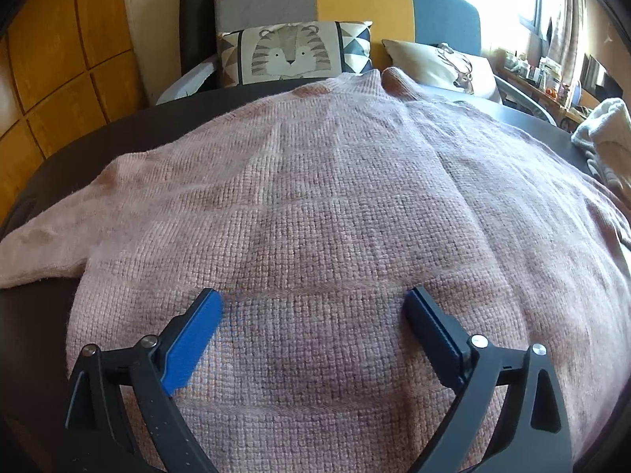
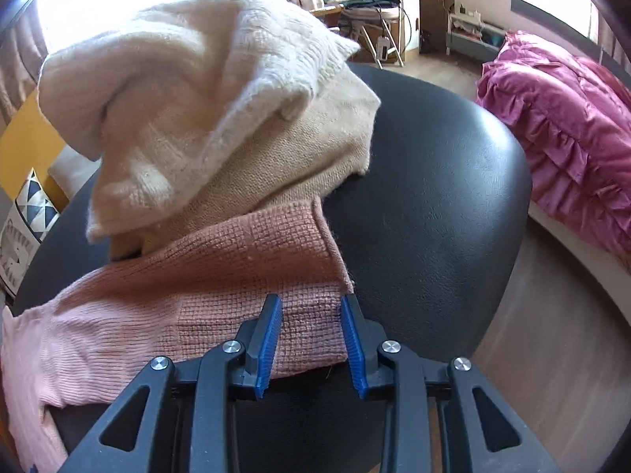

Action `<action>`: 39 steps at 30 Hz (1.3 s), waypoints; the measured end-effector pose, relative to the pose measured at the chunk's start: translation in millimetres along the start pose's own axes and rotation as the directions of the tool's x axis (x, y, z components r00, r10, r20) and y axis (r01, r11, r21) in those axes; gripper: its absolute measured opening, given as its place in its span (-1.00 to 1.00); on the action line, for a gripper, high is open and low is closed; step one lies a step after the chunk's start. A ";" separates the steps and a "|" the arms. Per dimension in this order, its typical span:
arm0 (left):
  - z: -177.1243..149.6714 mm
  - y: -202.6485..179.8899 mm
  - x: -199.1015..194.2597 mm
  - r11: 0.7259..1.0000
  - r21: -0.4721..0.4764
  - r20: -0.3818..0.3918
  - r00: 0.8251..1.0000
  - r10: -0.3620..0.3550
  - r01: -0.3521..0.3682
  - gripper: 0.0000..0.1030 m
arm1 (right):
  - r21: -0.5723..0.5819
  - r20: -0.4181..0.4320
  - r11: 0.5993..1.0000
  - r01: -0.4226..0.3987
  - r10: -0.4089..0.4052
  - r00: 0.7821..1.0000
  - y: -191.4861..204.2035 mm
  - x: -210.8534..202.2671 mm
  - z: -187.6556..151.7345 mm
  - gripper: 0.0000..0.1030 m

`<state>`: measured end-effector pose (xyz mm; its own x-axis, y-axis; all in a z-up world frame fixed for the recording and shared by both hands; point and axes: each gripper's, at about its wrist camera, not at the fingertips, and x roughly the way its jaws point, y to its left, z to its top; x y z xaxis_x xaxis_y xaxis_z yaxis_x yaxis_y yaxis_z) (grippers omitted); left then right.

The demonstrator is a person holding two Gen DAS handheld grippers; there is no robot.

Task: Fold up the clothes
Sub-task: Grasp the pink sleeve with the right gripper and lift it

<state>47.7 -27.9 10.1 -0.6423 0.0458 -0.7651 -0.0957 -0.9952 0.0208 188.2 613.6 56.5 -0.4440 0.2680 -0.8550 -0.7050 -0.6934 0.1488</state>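
Pink sweater (image 1: 315,197) flat on black table (image 2: 434,197), sofa (image 1: 355,0) behind; both jaws spread.

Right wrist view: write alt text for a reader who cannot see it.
The right gripper, jaws open, straddles the cuff end of a pink knit sweater on a black table. A cream knitwear pile lies just beyond; a magenta ruffled cover sits at right.

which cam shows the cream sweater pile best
The right wrist view: the cream sweater pile fills its upper left, heaped on the black table behind the pink sweater. The left wrist view catches only a sliver at its right edge.
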 end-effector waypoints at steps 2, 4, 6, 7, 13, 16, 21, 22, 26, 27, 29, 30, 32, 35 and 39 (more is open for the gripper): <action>-0.1 -0.1 -0.2 1.000 0.000 -0.001 1.000 0.006 -0.006 0.88 | -0.011 0.000 1.000 0.015 -0.015 1.000 5.2 1.3 0.6 -0.36; -0.3 0.1 -0.2 1.000 0.000 -0.001 1.000 0.009 -0.009 0.89 | -0.022 -0.003 0.999 0.032 -0.033 0.999 8.9 1.8 0.9 -0.36; -0.3 0.6 -0.1 1.000 -0.002 -0.002 1.000 0.007 -0.007 0.89 | -0.033 -0.002 0.998 0.058 -0.058 0.998 11.2 0.2 -2.5 -0.36; -0.3 0.9 0.0 1.000 -0.002 -0.003 1.000 0.006 -0.006 0.89 | -0.030 -0.002 0.997 0.066 -0.066 0.998 12.1 -0.2 -2.7 -0.36; -0.8 1.1 -0.4 1.000 -0.003 -0.002 1.000 0.007 -0.007 0.89 | -0.073 0.006 0.990 0.116 -0.116 0.993 26.2 1.7 -5.1 -0.35; -1.0 1.5 -0.5 1.000 -0.004 -0.002 1.000 0.005 -0.005 0.89 | -0.099 0.011 0.988 0.121 -0.121 0.993 31.9 0.7 -7.0 -0.35; -0.9 1.8 -1.0 1.000 -0.004 -0.003 1.000 0.005 -0.005 0.89 | -0.067 0.021 0.992 0.109 -0.108 0.994 30.8 -8.0 -10.7 -0.35; -0.9 1.6 -1.2 1.000 -0.005 -0.004 1.000 0.006 -0.006 0.89 | -0.062 0.031 0.990 0.123 -0.121 0.992 30.2 -10.1 -11.7 -0.35; -1.0 1.1 -1.1 1.000 -0.006 -0.003 1.000 0.007 -0.007 0.89 | -0.048 0.029 0.990 0.134 -0.133 0.991 25.2 -13.2 -14.3 -0.35; -1.0 1.0 -1.1 1.000 -0.006 -0.003 1.000 0.008 -0.008 0.89 | -0.049 0.025 0.991 0.125 -0.124 0.992 17.2 -8.4 -9.8 -0.35; -1.0 0.8 -1.1 1.000 -0.006 -0.003 1.000 0.008 -0.008 0.89 | -0.050 0.017 0.992 0.113 -0.112 0.994 7.0 -2.8 -3.6 -0.33; -1.1 0.8 -1.1 1.000 -0.006 -0.002 1.000 0.008 -0.008 0.89 | -0.052 0.015 0.992 0.112 -0.112 0.994 6.0 -1.4 -2.9 -0.33; -1.2 0.8 -1.0 1.000 -0.006 -0.002 1.000 0.008 -0.008 0.89 | -0.057 0.014 0.992 0.111 -0.110 0.994 5.0 -0.5 -2.6 -0.32; -0.9 1.2 -0.7 1.000 -0.005 -0.002 1.000 0.008 -0.008 0.89 | -0.050 0.013 0.994 0.098 -0.098 0.995 2.3 0.0 -3.1 -0.31; -1.0 0.8 -0.5 1.000 -0.005 -0.001 1.000 0.009 -0.009 0.89 | -0.058 0.014 0.995 0.078 -0.077 0.997 -0.4 0.1 -5.5 -0.30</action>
<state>48.7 -28.8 9.8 -0.6421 0.0369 -0.7657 -0.0861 -0.9960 0.0242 191.5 610.3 53.7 -0.3958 0.3301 -0.8570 -0.7045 -0.7078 0.0528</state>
